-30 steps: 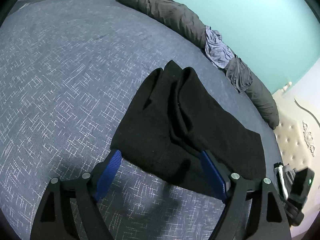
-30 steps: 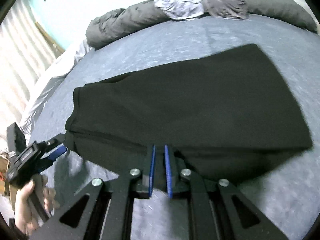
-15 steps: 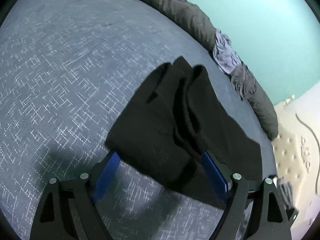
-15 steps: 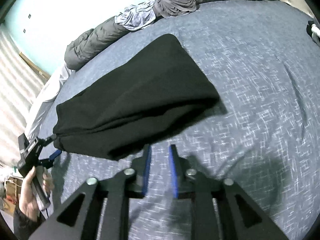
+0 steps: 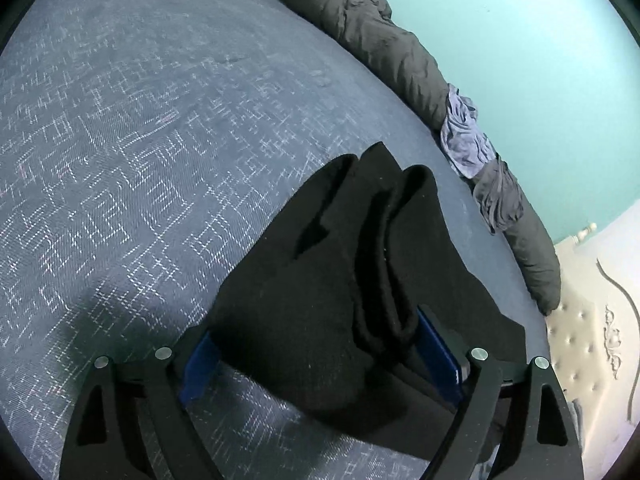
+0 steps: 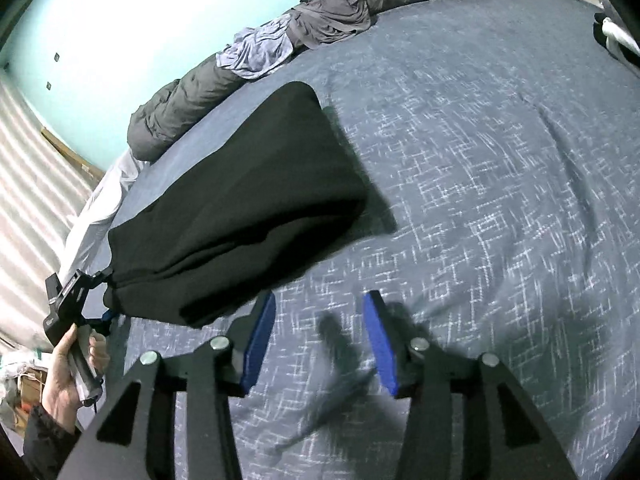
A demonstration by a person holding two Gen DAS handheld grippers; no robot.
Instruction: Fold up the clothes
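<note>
Right gripper [image 6: 320, 338] jaws just spread, empty, beside garment [image 6: 240, 208]; left gripper [image 5: 320, 364] jaws wide, straddling fold on bed [image 5: 120, 140].

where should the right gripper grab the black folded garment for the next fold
Probably the rounded free end of the black folded garment, coming in from the bare bedspread side. The left gripper already straddles the bunched opposite end, and the right gripper, jaws just opened, has nothing between them. That end lies flat and unobstructed.
</note>
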